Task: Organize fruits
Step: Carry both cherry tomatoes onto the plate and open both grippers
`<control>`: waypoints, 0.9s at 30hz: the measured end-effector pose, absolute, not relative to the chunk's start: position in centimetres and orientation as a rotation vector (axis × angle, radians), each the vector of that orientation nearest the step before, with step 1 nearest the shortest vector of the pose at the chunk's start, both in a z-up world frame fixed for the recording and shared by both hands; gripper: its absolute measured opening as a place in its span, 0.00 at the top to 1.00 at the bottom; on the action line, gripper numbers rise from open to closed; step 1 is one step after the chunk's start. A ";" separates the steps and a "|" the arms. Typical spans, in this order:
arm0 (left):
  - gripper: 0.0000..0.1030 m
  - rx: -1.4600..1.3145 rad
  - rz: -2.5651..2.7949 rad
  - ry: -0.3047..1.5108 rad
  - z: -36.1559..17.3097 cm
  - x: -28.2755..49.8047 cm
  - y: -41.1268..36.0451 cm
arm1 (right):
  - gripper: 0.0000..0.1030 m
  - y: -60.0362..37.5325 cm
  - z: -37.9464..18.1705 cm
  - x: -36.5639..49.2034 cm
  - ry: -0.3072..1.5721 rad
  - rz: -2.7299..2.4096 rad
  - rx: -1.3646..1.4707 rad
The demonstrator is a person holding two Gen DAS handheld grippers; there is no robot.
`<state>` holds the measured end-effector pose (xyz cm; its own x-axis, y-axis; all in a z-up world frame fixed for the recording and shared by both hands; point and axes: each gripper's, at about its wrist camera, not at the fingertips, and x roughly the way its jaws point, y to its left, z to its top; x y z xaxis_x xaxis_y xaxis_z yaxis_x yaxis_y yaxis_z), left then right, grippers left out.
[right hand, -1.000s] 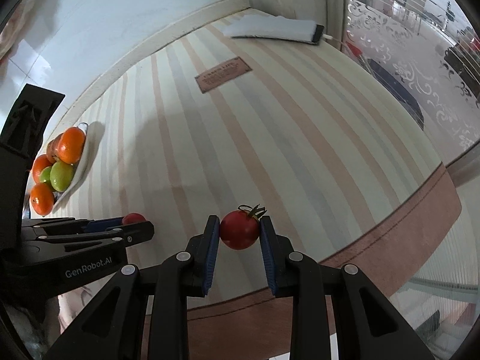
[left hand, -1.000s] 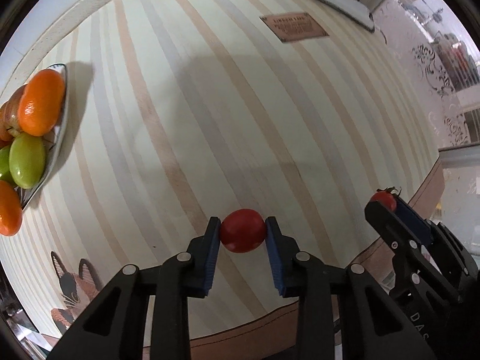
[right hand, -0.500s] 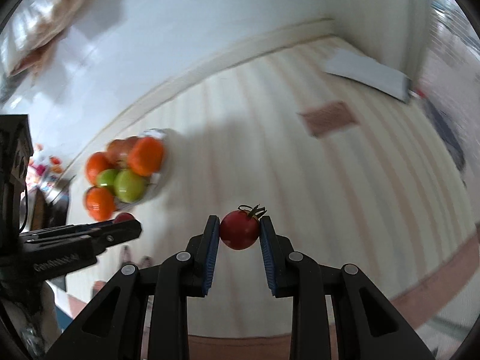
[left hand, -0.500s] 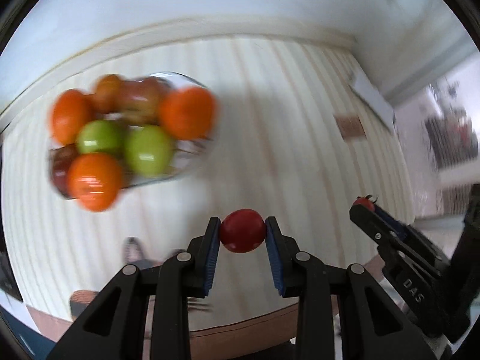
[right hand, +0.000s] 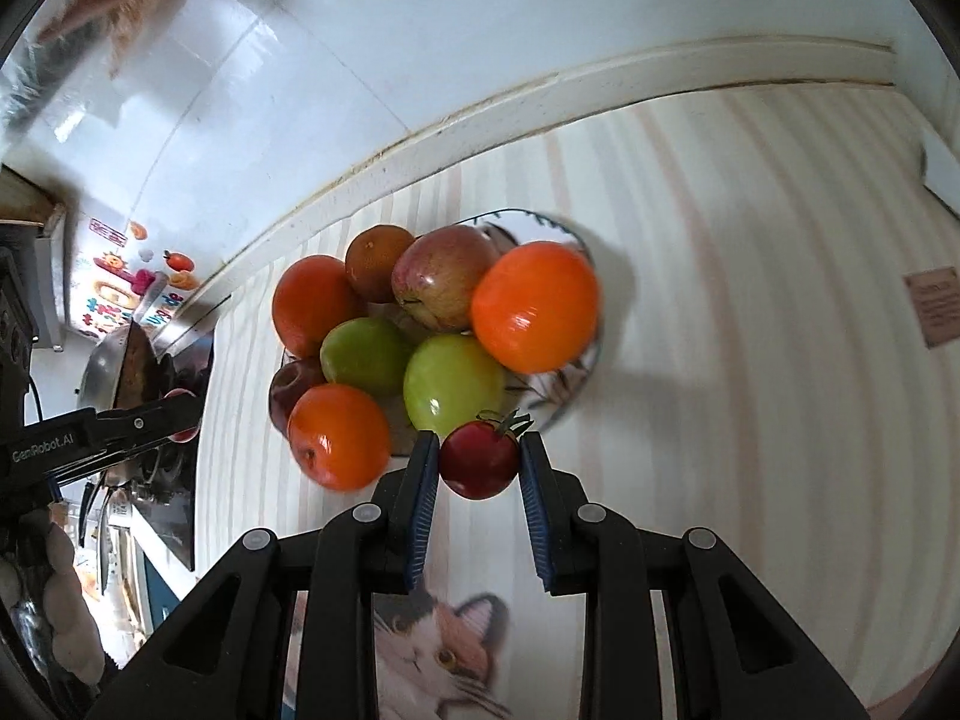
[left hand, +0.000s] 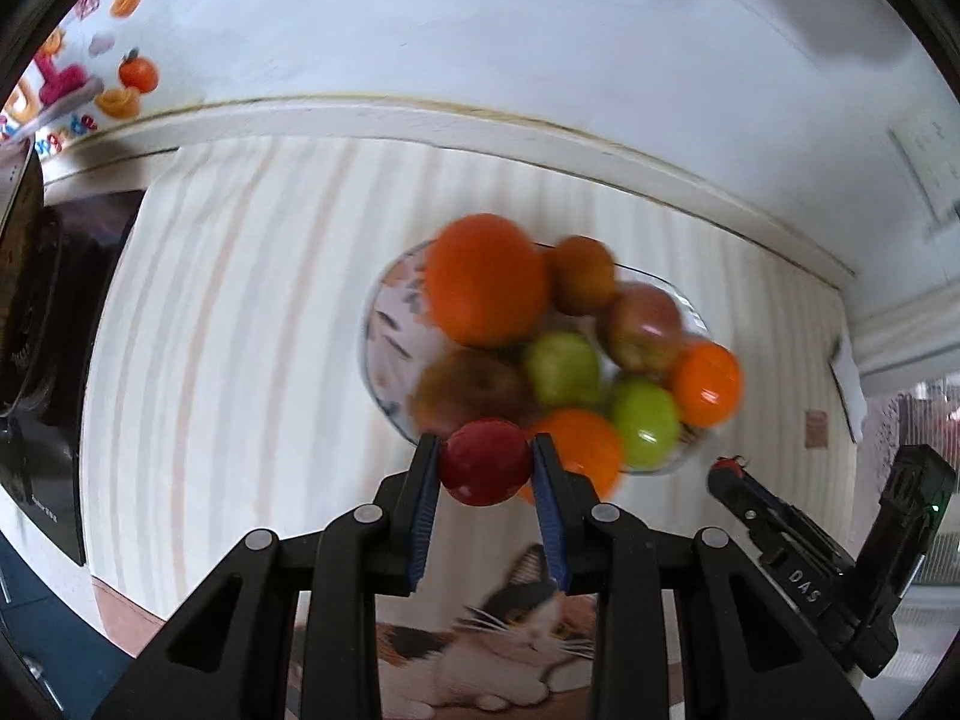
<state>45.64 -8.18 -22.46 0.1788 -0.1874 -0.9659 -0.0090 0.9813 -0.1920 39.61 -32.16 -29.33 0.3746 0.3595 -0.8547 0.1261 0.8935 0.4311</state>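
Observation:
My left gripper is shut on a small red tomato, held at the near rim of the fruit plate. The plate holds several oranges, two green fruits and reddish apples. My right gripper is shut on a red tomato with a green stem, held at the near edge of the same plate. The right gripper shows in the left wrist view at the right. The left gripper shows in the right wrist view at the left.
The plate stands on a striped tablecloth with a cat picture near the front edge. A white wall runs behind. A black appliance stands at the left. A brown label lies on the cloth at the right.
Both grippers have swung left towards the fruit plate with their tomatoes. The plate now lies directly ahead of both and much closer.

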 end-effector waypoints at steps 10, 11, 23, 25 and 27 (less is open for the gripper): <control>0.73 -0.235 -0.105 1.484 -27.7 49.2 -3.9 | 0.71 -30.7 -31.5 41.9 1.223 0.097 0.405; 0.73 -0.246 -0.107 1.496 -28.3 49.5 -3.7 | 0.71 -30.6 -31.6 41.9 1.223 0.093 0.396; 0.73 -0.302 -0.126 1.578 -32.2 50.3 -3.3 | 0.71 -30.3 -31.7 41.8 1.217 0.084 0.414; 0.73 -0.308 -0.136 1.581 -32.4 50.2 -3.3 | 0.71 -30.1 -31.8 41.6 1.214 0.099 0.431; 0.72 -0.309 -0.138 1.586 -32.7 50.4 -3.5 | 0.71 -29.8 -31.7 41.4 1.205 0.114 0.432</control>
